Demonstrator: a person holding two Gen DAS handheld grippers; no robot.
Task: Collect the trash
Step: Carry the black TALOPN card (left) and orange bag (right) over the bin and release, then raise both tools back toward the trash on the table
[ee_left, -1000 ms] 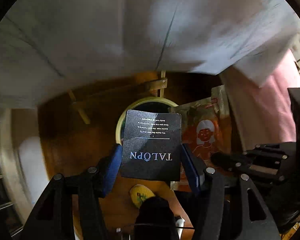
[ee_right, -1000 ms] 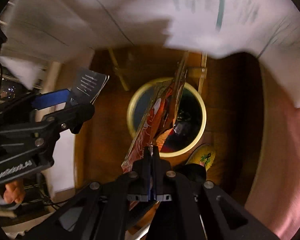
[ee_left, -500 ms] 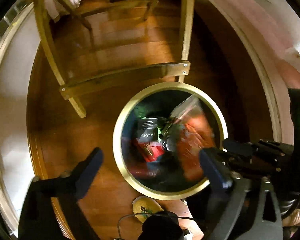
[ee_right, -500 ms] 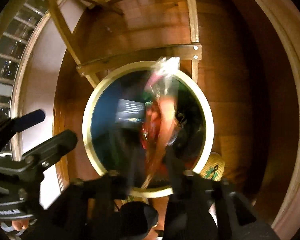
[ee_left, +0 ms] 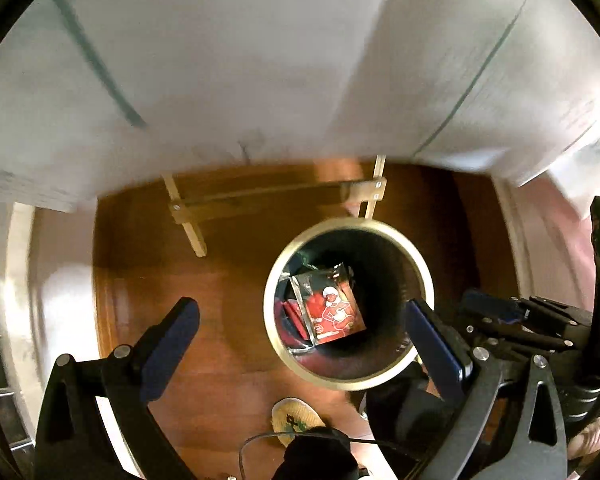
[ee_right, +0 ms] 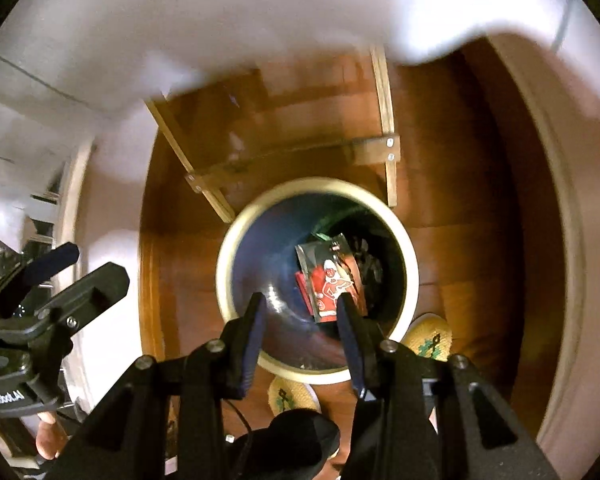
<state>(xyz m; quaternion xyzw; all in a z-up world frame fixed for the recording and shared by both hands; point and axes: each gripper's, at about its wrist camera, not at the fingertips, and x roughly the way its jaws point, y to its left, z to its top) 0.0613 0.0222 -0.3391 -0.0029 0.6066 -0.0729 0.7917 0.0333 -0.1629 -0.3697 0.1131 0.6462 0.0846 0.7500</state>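
Red-and-silver foil snack wrapper [ee_left: 332,308] lies inside the round cream-rimmed bin [ee_right: 408,256]; I hold both tongs [ee_left: 300,320] [ee_right: 302,312] released and empty above it.

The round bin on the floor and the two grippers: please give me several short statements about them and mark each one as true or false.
1. The red wrapper lies inside the round bin. True.
2. The left gripper is clamped on a black card. False: its jaws stand wide apart with nothing between them.
3. The right gripper holds nothing. True: its jaws are parted and empty above the bin.
4. The bin stands on a white table. False: it stands on the brown wooden floor, beside a wooden frame.
5. A yellow patterned slipper shows near the bin's lower rim. True.
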